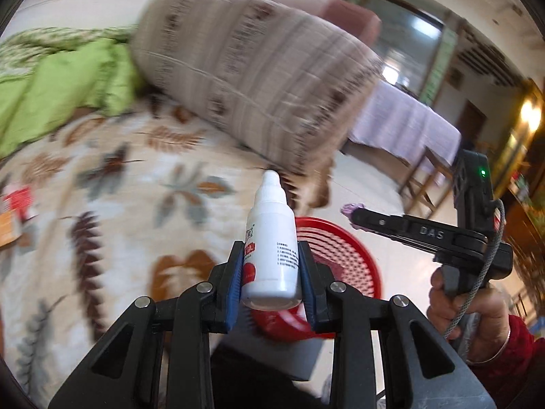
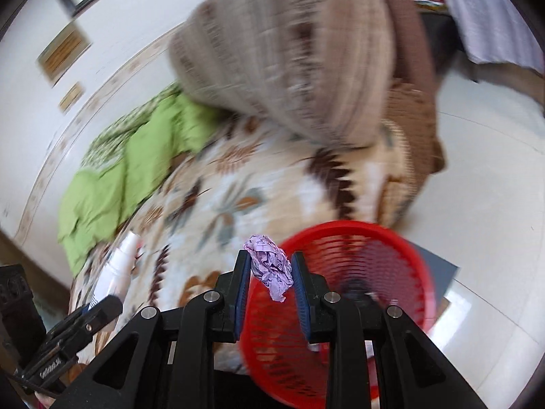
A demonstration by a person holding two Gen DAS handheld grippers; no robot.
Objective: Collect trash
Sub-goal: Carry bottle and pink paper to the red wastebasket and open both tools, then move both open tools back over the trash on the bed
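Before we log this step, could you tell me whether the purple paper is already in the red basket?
Not yet. The crumpled purple paper is pinched between the right gripper pads, in front of the red basket rim.

Left claw (image 1: 270,274) clamps a white dropper bottle (image 1: 270,248) above the red basket (image 1: 340,255).

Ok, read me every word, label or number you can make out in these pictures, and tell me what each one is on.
"DAS": raised letters on the black arm of the right tool, left wrist view.
White bottle in the left tool: small printed lines and a red label, too small to read.
Lettering on the left tool's arm, right wrist view: blurred, unreadable.
Crumpled purple paper: faint print, unreadable.
Red packet on the bed: blurred.
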